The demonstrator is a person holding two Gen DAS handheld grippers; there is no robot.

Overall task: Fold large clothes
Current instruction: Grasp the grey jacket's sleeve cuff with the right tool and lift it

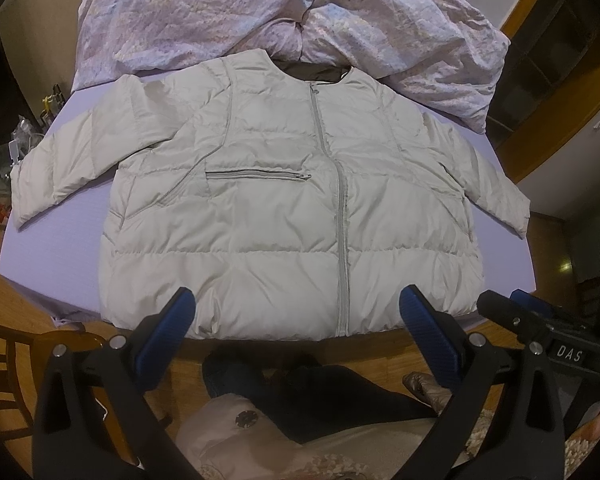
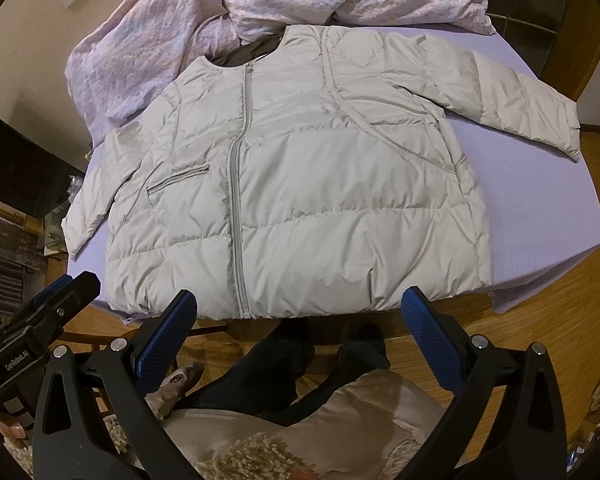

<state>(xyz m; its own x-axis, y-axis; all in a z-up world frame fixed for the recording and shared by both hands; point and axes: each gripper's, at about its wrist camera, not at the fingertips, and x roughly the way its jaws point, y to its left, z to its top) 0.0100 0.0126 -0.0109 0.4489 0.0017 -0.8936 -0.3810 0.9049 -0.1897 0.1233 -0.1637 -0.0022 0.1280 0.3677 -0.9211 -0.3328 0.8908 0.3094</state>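
Left wrist cam: my left gripper (image 1: 296, 312) is spread wide, nothing in it; right gripper (image 2: 299, 312) same, wide apart & empty. Both hang just short of the hem. One pale grey puffer jacket (image 1: 284, 208) lies flat, zipped, 2 sleeves out, on lilac sheet (image 1: 60, 248). Beyond: one crumpled quilt (image 1: 204, 12).

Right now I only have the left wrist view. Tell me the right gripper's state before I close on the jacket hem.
Observer: The right gripper is open and empty.
Operator: Say where it is aimed.
Observer: At the near hem of the jacket; the gap frames the stretch from the lower end of the zipper out to the right.
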